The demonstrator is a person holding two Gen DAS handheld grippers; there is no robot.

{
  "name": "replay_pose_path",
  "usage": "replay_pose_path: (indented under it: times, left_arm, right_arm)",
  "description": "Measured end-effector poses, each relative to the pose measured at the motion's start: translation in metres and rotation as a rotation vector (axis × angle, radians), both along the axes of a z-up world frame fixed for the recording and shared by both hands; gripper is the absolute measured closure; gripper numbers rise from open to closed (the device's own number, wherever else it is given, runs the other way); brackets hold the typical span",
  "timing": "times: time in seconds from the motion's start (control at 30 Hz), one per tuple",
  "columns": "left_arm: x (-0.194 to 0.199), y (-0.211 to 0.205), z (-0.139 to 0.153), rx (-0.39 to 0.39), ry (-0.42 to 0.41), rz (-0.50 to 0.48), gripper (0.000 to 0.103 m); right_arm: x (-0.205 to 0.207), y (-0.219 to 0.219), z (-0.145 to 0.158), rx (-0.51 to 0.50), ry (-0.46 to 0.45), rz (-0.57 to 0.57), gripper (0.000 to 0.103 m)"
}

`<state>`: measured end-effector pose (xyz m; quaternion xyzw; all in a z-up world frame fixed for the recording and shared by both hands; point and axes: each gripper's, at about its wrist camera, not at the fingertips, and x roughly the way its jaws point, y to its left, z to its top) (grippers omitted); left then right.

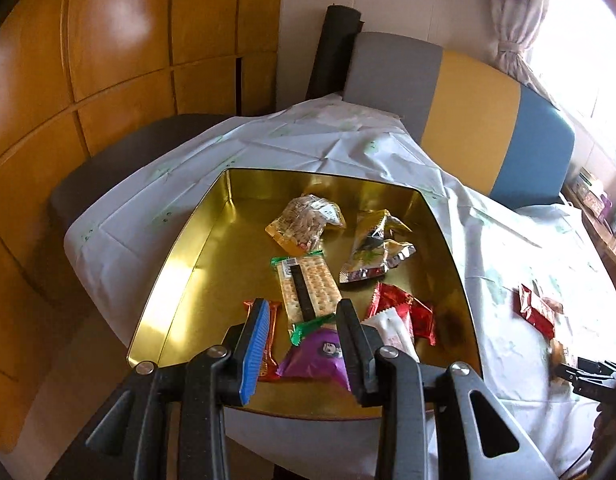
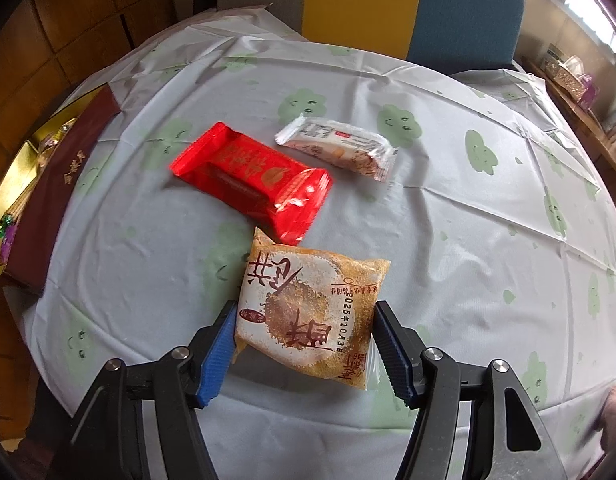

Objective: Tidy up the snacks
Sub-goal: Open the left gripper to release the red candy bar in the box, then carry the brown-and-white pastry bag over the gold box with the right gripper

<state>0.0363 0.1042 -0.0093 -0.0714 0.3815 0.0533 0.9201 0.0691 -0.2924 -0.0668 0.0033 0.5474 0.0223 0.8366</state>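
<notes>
A gold tin box (image 1: 180, 264) on the table holds several snacks: a cracker pack (image 1: 308, 288), a purple pack (image 1: 313, 362), red packs (image 1: 407, 312), a foil pack (image 1: 375, 252). My left gripper (image 1: 304, 332) is open above the tin's near edge, over the purple pack, holding nothing. In the right wrist view, my right gripper (image 2: 304, 332) is open with its fingers on either side of a brown-and-white pastry pack (image 2: 308, 312) lying on the tablecloth. A red pack (image 2: 252, 180) and a white bar (image 2: 339, 148) lie beyond it.
The tin's dark red side (image 2: 48, 196) shows at the left of the right wrist view. A grey, yellow and blue chair back (image 1: 467, 120) stands behind the table. A wooden cabinet (image 1: 88, 60) is at the left. The tablecloth (image 2: 467, 240) has green prints.
</notes>
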Motion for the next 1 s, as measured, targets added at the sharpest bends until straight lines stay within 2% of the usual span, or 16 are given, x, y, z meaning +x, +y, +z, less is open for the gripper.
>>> replay_pose_path:
  times: [0.2,0.43,0.77,1.0]
  left_arm:
    - [-0.003,-0.003,-0.002,0.001,-0.001,-0.014,0.068]
    - [-0.009,0.0,-0.001,0.009,-0.013,-0.01,0.068]
    - [-0.017,0.01,0.006,0.022,-0.037,0.014,0.068]
    - [-0.024,0.023,0.01,0.039,-0.059,0.055,0.068]
  right_arm:
    - [-0.006,0.021,0.006,0.048,-0.007,0.05,0.037]
    - [-0.004,0.062,0.03,0.119,-0.074,0.138,0.037]
    - [0.018,0.172,0.068,0.177,-0.161,0.388,0.037]
    - [0.04,0.242,0.077,0.205,-0.183,0.507,0.037]
